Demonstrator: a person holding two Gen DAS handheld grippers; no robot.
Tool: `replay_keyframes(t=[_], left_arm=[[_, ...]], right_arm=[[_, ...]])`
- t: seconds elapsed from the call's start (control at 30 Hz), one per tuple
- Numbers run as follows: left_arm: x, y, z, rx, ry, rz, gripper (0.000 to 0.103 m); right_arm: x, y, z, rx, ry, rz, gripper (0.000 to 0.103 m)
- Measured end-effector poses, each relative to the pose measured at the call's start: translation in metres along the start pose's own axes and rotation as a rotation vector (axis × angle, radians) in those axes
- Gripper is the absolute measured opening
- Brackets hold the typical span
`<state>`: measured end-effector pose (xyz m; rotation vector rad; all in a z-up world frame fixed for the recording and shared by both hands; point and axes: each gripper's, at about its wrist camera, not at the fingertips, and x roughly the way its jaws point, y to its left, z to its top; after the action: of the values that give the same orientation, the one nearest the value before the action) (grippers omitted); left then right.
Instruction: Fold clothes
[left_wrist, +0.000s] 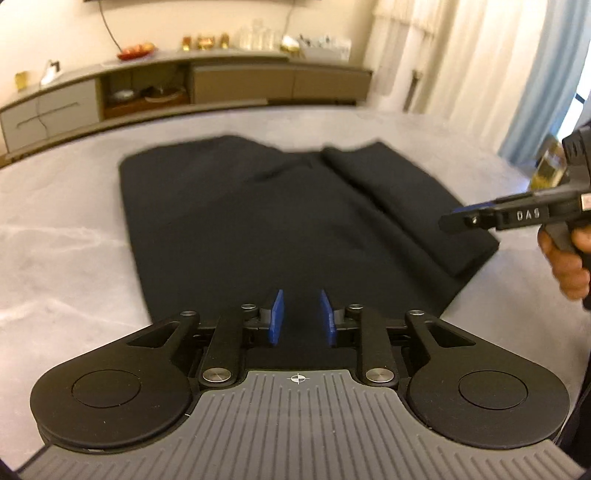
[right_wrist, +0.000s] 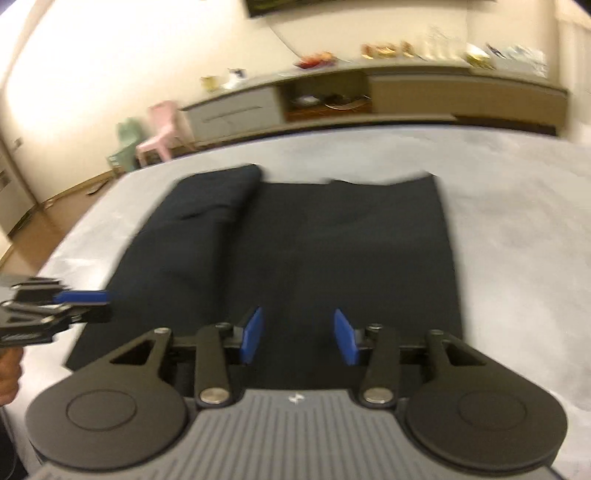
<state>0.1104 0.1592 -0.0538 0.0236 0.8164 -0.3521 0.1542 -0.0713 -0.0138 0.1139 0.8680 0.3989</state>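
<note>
Flat black fabric garment (left_wrist: 280, 221) on grey marbled table (left_wrist: 66, 221), one side strip folded over. I judge it soft, light, limp: pinch near-edge corners. Left gripper (left_wrist: 302, 317) narrowly parted, empty; right gripper (right_wrist: 300, 336) half open, empty.

This is a home, most likely a living room. Along the far wall runs a long low sideboard (left_wrist: 184, 85) with grey drawers, tan doors and an open shelf holding dishes. On its top stand a red bowl of fruit (left_wrist: 136, 51), gold-coloured ornaments (left_wrist: 205, 41) and clear glassware (left_wrist: 258, 35). A cable hangs down the cream wall from a dark screen (right_wrist: 332, 5) mounted above it. Long pale curtains (left_wrist: 461, 55) hang at the far right, with a blue one beside them. In the right wrist view, a small pink chair (right_wrist: 162, 129) and a green one (right_wrist: 123, 142) stand on the floor at the far left. The near grey marbled surface (left_wrist: 55, 221) carries a black garment (left_wrist: 258, 221).
</note>
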Motion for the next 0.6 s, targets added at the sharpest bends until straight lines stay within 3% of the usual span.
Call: replay_keyframes(t=[0.1,0.17,0.2,0.3,0.37,0.47,0.57,0.6], left_arm=[[0.004,0.006,-0.012,-0.009,0.012,0.08,0.018],[-0.002,0.015,-0.016,-0.057,0.012,0.228,0.019],[-0.004,0.019,-0.019,-0.082,0.004,0.247,0.02],[-0.007,0.026,-0.025,-0.147,0.003,0.262,0.019],[-0.015,0.017,-0.015,-0.176,0.009,0.244,0.017],[-0.031,-0.016,0.0,-0.173,-0.056,0.143,0.017],[-0.014,-0.045,0.012,-0.149,-0.032,0.012,0.021],[-0.004,-0.056,0.014,-0.122,-0.006,0.001,0.022]], right_arm=[[0.003,-0.015,-0.015,-0.062,-0.021,-0.047,0.035],[0.003,-0.019,-0.015,-0.093,-0.023,-0.07,0.021],[0.005,-0.021,-0.011,-0.098,-0.02,-0.077,0.014],[0.0,-0.031,-0.007,-0.068,-0.014,-0.051,0.012],[-0.003,-0.031,-0.005,-0.061,-0.015,-0.043,0.016],[-0.011,-0.037,0.001,-0.041,-0.066,-0.022,0.04],[-0.013,-0.045,-0.001,-0.028,-0.076,-0.028,0.043],[-0.013,-0.046,-0.004,-0.033,-0.071,-0.037,0.042]])
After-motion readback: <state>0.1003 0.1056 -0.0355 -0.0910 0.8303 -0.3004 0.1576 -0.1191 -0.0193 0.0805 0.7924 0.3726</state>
